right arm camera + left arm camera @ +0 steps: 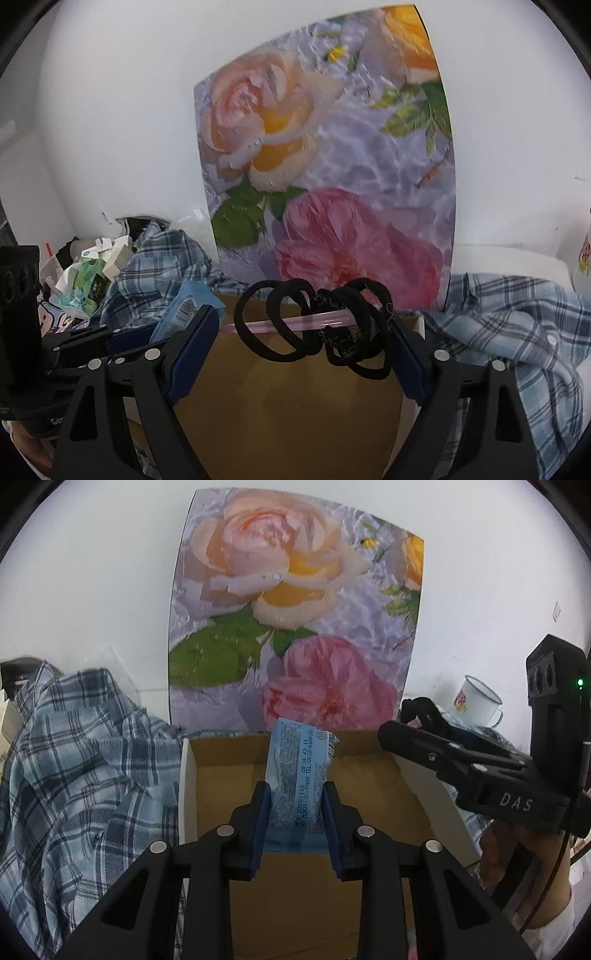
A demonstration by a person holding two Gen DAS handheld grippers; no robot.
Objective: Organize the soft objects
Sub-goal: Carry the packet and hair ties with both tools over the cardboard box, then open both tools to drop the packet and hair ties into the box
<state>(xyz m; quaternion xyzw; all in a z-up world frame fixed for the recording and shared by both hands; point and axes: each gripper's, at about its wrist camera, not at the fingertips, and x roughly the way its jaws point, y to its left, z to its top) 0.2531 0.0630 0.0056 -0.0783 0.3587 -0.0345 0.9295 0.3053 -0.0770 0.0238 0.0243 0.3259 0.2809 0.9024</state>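
Observation:
My left gripper (295, 794) is shut on a light blue tissue packet (299, 768) and holds it upright over the open cardboard box (221, 771). In the right wrist view the packet (181, 310) shows at the left. My right gripper (303, 325) stands wide open over the same box (295, 398). A bunch of black hair ties (325, 325) on a pink strip hangs between its fingers; whether it touches a pad I cannot tell. The right gripper's body (480, 771) shows at the right of the left wrist view.
A blue plaid shirt (81, 775) lies crumpled left of the box and also right of it (509, 332). A flower-print board (295, 609) leans on the wall behind. A white enamel mug (476, 701) stands at the right. Packets and small boxes (85, 280) pile at far left.

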